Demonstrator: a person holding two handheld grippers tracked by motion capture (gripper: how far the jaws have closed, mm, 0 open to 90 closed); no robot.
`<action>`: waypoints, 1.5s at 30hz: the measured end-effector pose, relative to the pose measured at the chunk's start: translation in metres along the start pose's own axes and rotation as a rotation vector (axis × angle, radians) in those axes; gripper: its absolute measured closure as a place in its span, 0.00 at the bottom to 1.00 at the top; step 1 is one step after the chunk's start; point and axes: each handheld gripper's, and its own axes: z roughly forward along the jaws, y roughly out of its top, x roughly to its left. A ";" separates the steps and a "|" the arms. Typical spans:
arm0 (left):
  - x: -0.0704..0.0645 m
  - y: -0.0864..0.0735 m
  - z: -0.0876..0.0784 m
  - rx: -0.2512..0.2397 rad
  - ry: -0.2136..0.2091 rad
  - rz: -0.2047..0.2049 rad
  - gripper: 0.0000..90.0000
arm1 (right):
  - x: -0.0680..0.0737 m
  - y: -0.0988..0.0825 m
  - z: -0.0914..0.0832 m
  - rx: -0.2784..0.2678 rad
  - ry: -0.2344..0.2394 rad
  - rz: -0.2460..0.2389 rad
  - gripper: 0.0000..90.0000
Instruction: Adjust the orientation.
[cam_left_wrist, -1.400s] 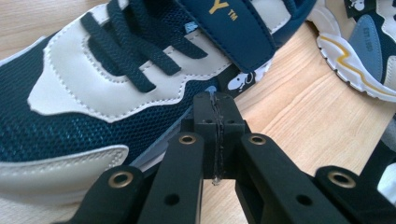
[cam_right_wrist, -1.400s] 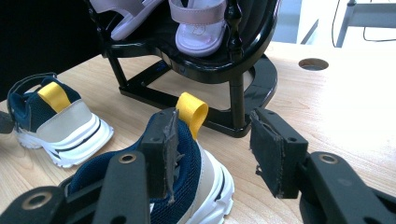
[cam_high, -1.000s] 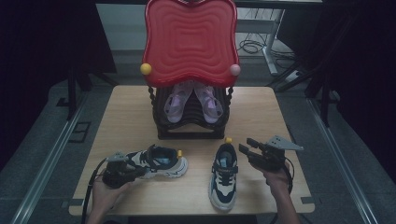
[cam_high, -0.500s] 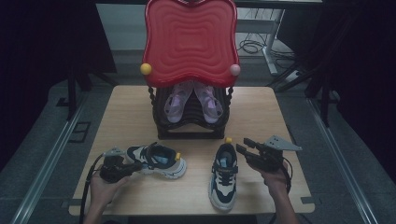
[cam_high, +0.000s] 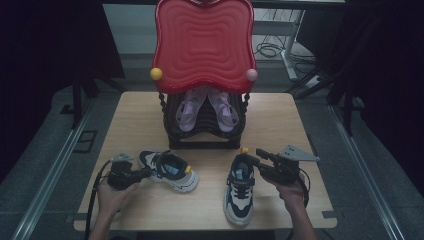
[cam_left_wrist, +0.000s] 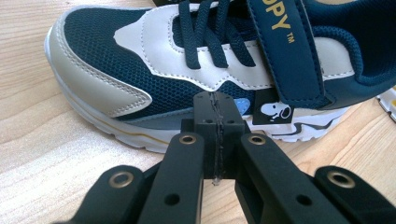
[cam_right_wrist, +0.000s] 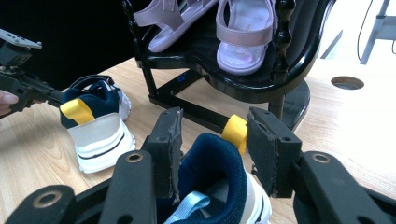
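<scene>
Mesh-cloth sneaker (cam_left_wrist: 187, 70); matt wooden table (cam_high: 280, 125)

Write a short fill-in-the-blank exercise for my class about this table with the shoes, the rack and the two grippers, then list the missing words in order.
1. The left gripper has its jaws ____ with nothing between them, beside the left sneaker.
2. The right gripper straddles the ____ of the right sneaker.
3. The black rack holds a pair of ____ sandals.
4. Each sneaker carries a ____ heel loop.

Missing words: shut; heel; pink; yellow
</scene>
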 end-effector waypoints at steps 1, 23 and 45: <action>0.000 0.000 -0.001 -0.003 0.000 -0.001 0.99 | 0.001 0.000 0.000 0.001 0.001 -0.001 0.62; -0.014 0.007 -0.034 -0.138 -0.007 0.038 0.65 | 0.067 0.026 0.044 0.023 0.090 -0.042 0.97; -0.013 0.006 -0.033 -0.133 0.004 0.030 0.59 | 0.118 0.019 0.123 0.148 0.140 -0.029 0.99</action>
